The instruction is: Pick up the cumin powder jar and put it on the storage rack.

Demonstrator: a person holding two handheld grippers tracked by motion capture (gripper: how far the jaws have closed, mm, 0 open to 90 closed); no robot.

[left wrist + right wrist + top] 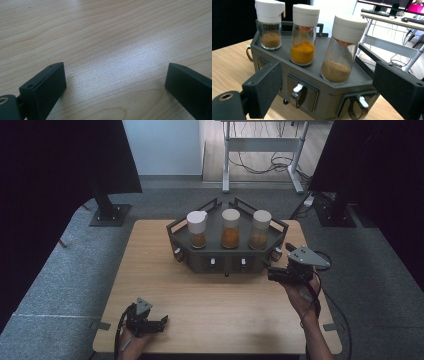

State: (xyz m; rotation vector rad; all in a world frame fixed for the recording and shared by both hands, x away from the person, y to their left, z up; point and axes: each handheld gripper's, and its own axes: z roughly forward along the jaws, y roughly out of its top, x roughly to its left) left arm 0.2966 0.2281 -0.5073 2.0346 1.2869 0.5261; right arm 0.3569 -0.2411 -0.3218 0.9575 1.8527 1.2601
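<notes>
A dark grey spice rack (227,262) stands at the far middle of the wooden table (165,280). On it stand three white-capped glass jars: brown powder at the left (197,229), orange in the middle (230,229), tan at the right (260,230). My right gripper (274,274) hovers open at the rack's front right corner, nothing between its jaws. In the right gripper view the tan jar (340,50) is nearest, above small drawers with metal handles (298,92). My left gripper (161,322) rests open near the table's front left, over bare wood (115,50).
Dark panels on black stands (110,212) flank the table at both back corners. A white desk frame (262,150) with cables stands on the floor beyond. Grey carpet surrounds the table. A cable (337,305) trails from the right gripper.
</notes>
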